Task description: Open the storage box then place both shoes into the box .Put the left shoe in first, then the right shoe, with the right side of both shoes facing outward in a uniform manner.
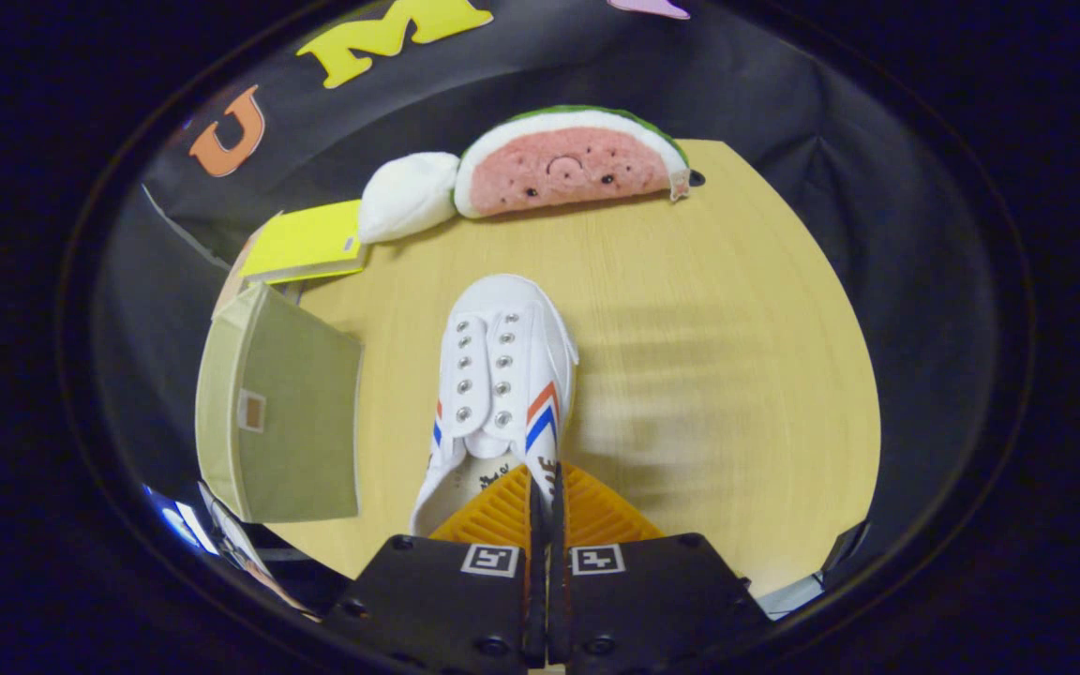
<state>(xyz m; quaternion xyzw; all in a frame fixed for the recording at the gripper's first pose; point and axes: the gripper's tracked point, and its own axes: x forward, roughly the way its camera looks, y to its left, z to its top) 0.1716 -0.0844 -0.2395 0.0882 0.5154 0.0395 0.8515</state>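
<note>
Shoe point(502, 394), white canvas with red and blue side stripes, held at its heel end by the gripper point(545, 487). Fingers pinched nearly together on the right wall of the collar, one inside the opening, one outside. Shoe extends straight ahead of the fingers over the wooden table point(709, 356); long axis runs along the fingers' line, toe pointing away toward the watermelon plush point(568, 169). Whether the sole rests on the table or hangs just clear is hard to tell.

Storage box point(282, 412), olive fabric, stands left of the shoe, just apart from it. Its opening cannot be read from this angle. A yellow pad point(306, 244) and a white plush point(409, 195) lie beyond the box.

Step in hand, by my reading: carrying a shoe to the box. Next move calls for swinging left and turning the shoe so its right side faces outward.
</note>
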